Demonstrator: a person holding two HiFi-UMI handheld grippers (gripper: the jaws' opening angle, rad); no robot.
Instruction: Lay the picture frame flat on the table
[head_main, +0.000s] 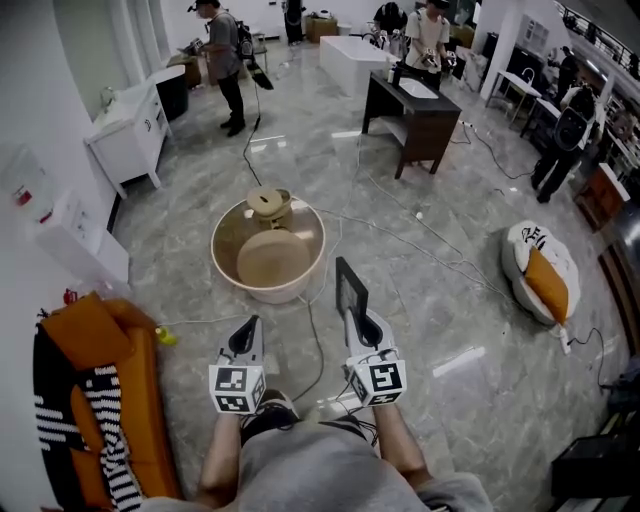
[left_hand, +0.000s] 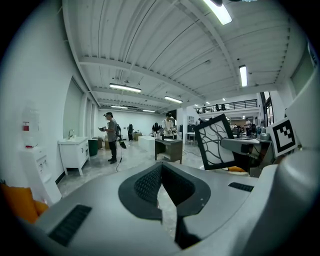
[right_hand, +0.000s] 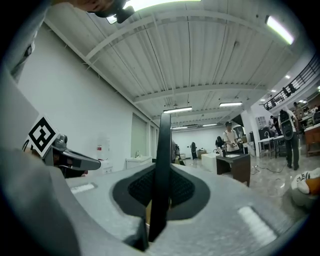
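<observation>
A black picture frame (head_main: 351, 288) stands upright in my right gripper (head_main: 358, 318), which is shut on its lower edge. In the right gripper view the picture frame (right_hand: 162, 165) shows edge-on as a dark bar between the jaws of the right gripper (right_hand: 160, 197). From the left gripper view the picture frame (left_hand: 215, 142) shows a white picture with black branching lines. My left gripper (head_main: 246, 335) hangs beside it, shut and empty, and the left gripper (left_hand: 162, 187) has its jaws together in its own view. A round beige table (head_main: 232, 232) with a raised rim stands ahead on the floor.
A small wooden object (head_main: 268, 203) sits at the table's far rim. An orange sofa (head_main: 100, 380) is at the left, a yellow ball (head_main: 165, 336) next to it. Cables (head_main: 400, 225) cross the floor. A dark desk (head_main: 420, 110), a white cabinet (head_main: 130, 135), a cushion (head_main: 540, 270) and people stand farther off.
</observation>
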